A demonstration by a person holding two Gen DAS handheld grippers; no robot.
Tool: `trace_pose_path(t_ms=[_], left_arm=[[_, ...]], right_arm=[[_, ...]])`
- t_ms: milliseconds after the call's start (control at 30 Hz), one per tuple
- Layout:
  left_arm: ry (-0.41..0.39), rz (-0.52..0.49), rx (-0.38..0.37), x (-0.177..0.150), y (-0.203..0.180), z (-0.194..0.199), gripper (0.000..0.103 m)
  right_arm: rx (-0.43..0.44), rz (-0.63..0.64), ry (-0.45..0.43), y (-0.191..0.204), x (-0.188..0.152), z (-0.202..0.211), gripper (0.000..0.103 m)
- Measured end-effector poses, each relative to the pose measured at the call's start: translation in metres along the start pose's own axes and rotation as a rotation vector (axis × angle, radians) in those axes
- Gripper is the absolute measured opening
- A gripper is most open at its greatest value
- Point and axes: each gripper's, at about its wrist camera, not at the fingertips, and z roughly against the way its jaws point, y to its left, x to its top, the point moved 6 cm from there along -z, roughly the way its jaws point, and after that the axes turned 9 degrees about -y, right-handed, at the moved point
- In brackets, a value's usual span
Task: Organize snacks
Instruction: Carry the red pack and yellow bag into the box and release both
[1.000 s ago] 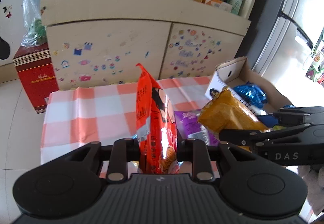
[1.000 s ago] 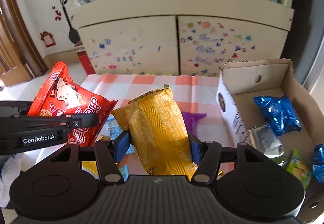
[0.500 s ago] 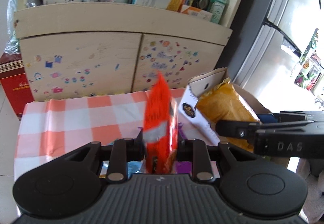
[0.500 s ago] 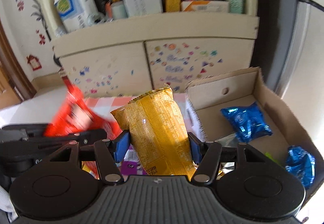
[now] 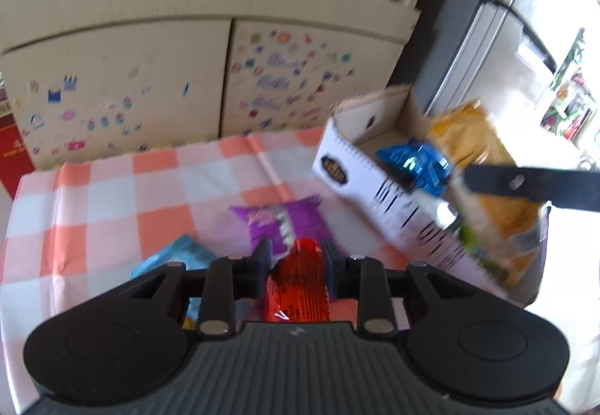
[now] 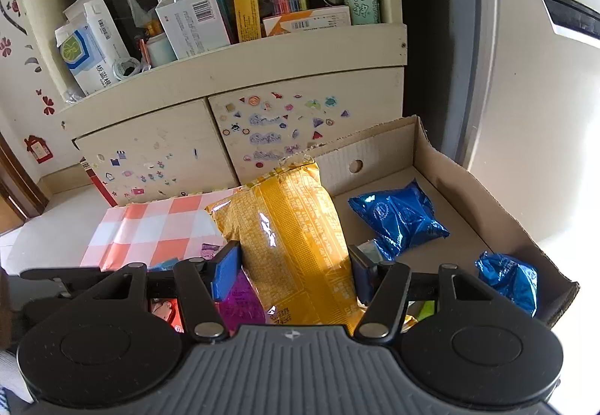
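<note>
**Carrying two snack bags toward the cardboard box**

Holding a tall yellow crinkled foil snack bag (image 6: 296,246), the right gripper (image 6: 294,265) has its blue-padded jaws pressed against the bag's two sides, and the bag stands upright between them. It hangs over the near end of the open brown cardboard box (image 6: 450,167), which already holds two shiny blue foil packets (image 6: 401,220) on its floor. The left gripper (image 5: 296,257) is clenched on a red-orange plastic snack bag (image 5: 298,283); the left wrist view is blurred, so how much of that bag is caught is hard to judge, though it looks pinched near one end and crumpled.

On the orange-and-white checked tablecloth (image 5: 112,190) a purple snack packet (image 5: 281,220) and a light blue packet (image 5: 176,257) lie loose, just beyond the left gripper's fingers and outside the box.

The step in hand appears to be the delivery of both held bags into the box. The yellow bag is nearest to release: the next move calls for lowering it over bare cardboard beside the blue packets and opening the jaws. The red bag has to cross the white printed side wall (image 5: 375,190) of the box first, so the left hand needs to clear that wall. The purple and light blue packets remain to be collected.
</note>
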Motion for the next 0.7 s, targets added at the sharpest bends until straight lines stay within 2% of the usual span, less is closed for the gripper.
trace_pose_path(t_ms=[100,200,267,400,533,567,600,700], left_arm=[[0.045,-0.034,0.018,-0.013,-0.003,-0.004,0.032],[0.036,-0.029,-0.010,-0.014,-0.007,0.000,0.051],[0.038,-0.031,-0.007,-0.015,-0.007,0.004,0.071],[0.086,-0.039,0.014,-0.027,-0.003,0.002,0.073],[0.176,-0.040,0.038,-0.048,0.003,-0.008,0.077],[0.169,-0.050,0.036,-0.051,0.001,-0.007,0.084],[0.165,-0.072,0.035,-0.053,-0.002,-0.007,0.086],[0.154,-0.114,0.026,-0.054,-0.011,-0.008,0.086]], right_arm=[[0.004,-0.003,-0.004,-0.002,0.000,0.003,0.066],[0.009,-0.004,-0.007,-0.001,0.001,0.003,0.066],[0.011,-0.005,-0.007,-0.001,0.000,0.004,0.066],[0.019,-0.003,0.000,0.001,-0.001,0.003,0.066],[0.021,-0.007,0.028,0.001,-0.007,-0.002,0.066],[0.022,-0.008,0.035,0.002,-0.008,-0.003,0.066],[0.023,-0.007,0.041,0.002,-0.009,-0.004,0.066],[0.019,-0.008,0.049,0.002,-0.011,-0.005,0.066]])
